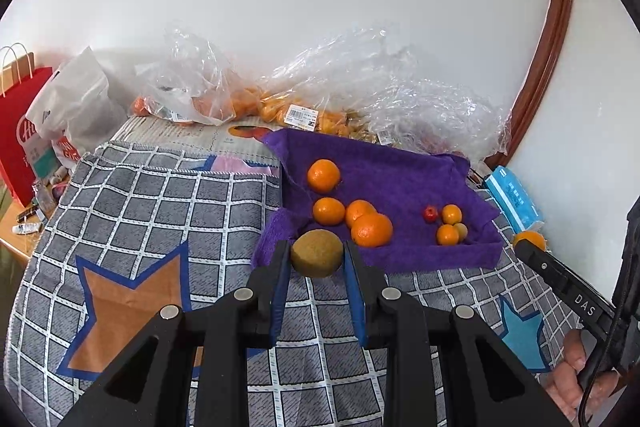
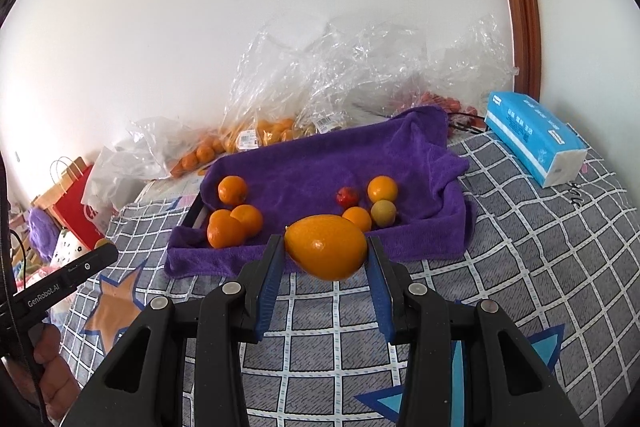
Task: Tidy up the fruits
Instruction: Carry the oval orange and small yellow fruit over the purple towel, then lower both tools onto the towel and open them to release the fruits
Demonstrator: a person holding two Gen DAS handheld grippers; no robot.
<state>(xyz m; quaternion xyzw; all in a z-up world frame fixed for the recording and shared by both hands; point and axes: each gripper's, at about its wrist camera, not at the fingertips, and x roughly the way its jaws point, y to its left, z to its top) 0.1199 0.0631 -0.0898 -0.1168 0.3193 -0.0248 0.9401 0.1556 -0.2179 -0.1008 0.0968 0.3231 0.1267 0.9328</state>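
Fruits are the task items, and two are carried at this moment: a brown kiwi point(image 1: 317, 253) is clamped between the blue pads of the left gripper point(image 1: 316, 259), and a large yellow-orange citrus point(image 2: 326, 247) is clamped in the right gripper point(image 2: 326, 255) — its long axis lies crosswise, spanning pad to pad. Both carried fruits hang above the checked cloth point(image 1: 160, 219), just short of the near edge of the purple towel point(image 1: 400, 179) that lines the tray. The towel lies directly ahead of both grippers, beyond the fingertips. The sorted fruit on it forms two groups: four oranges point(image 1: 324, 175) on the left, and on the right a cluster of small fruit, including a small red fruit point(image 1: 430, 213). The left gripper is the nearer to the orange group, the right gripper to the small-fruit cluster; judged from this, each load travels forward and down onto the towel. Legible writing: "GenRobot.AI" on the side of the left gripper body seen from the right wrist, and "DAS" on the right gripper body seen from the left wrist. The barcode labels on the clear fruit bags point(image 2: 280, 107) at the far wall, the blue tissue pack point(image 2: 532, 139) and the red paper bag point(image 1: 16, 131) carry print too small to read.
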